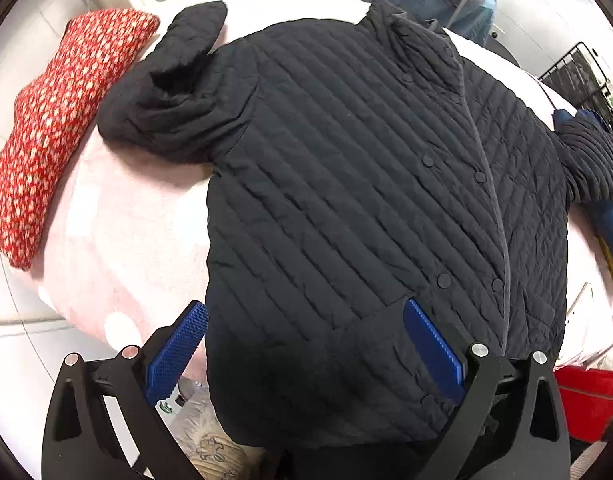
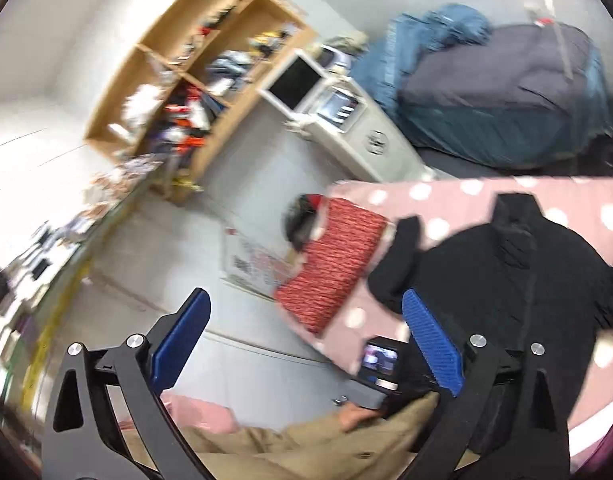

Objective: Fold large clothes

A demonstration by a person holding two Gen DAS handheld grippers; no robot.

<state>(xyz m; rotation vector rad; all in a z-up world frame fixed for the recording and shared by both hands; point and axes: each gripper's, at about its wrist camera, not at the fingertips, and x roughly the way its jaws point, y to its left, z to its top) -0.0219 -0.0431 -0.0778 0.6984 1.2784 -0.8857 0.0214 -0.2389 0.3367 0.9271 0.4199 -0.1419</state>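
Nearest, we record the left gripper (image 1: 306,344) with its two blue fingers (image 1: 178,350) spread wide over the hem of one black quilted jacket (image 1: 346,200), gripping nothing. The right gripper (image 2: 306,344) (its view is blurred) is likewise spread and empty, held off the bed's side. The jacket lies front-up on one pink dotted bedspread (image 1: 118,240), one sleeve bunched. Beyond: one red patterned cushion (image 1: 54,120), one wooden shelf unit (image 2: 194,80).
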